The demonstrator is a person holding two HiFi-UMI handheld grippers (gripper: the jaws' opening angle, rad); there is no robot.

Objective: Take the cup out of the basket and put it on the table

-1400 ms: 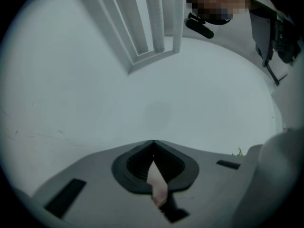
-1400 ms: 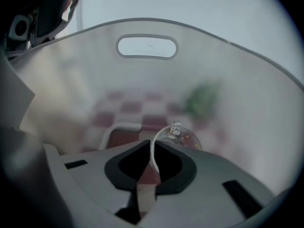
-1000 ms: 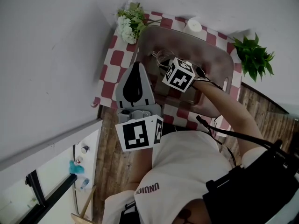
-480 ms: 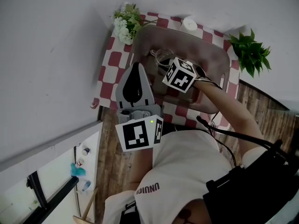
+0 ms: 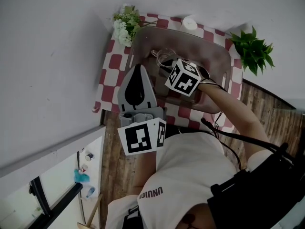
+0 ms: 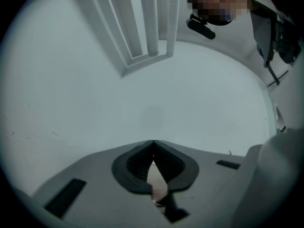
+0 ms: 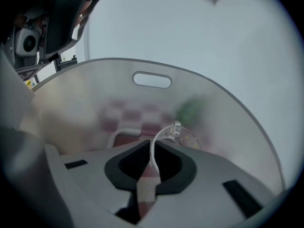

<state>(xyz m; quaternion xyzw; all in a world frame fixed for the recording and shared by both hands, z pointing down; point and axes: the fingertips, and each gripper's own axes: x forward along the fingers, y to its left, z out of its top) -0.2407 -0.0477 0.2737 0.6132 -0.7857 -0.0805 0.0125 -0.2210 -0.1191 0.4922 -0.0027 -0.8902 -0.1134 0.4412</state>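
A clear glass cup [image 7: 179, 136] sits inside the translucent basket [image 7: 228, 122]. My right gripper [image 7: 153, 152] is shut on the cup's thin rim, which runs down between the two jaws. In the head view the cup [image 5: 163, 57] shows faintly in the basket [image 5: 224, 56], just beyond the right gripper [image 5: 169, 66] and its marker cube. My left gripper [image 5: 138, 68] hangs over the table's near left edge beside the basket, tilted upward. Its jaws [image 6: 153, 144] are shut on nothing and face a bare white wall.
The basket stands on a red-and-white checkered table [image 5: 110, 70]. White flowers [image 5: 123, 25] stand at the far left corner, a green plant [image 5: 251, 49] at the far right, and a small white round object [image 5: 189, 23] behind the basket. A slot handle [image 7: 152, 80] pierces the basket's far wall.
The head view has drifted, so the table sits slightly higher and further left in the picture. Both grippers keep their places, the right one still in the basket.
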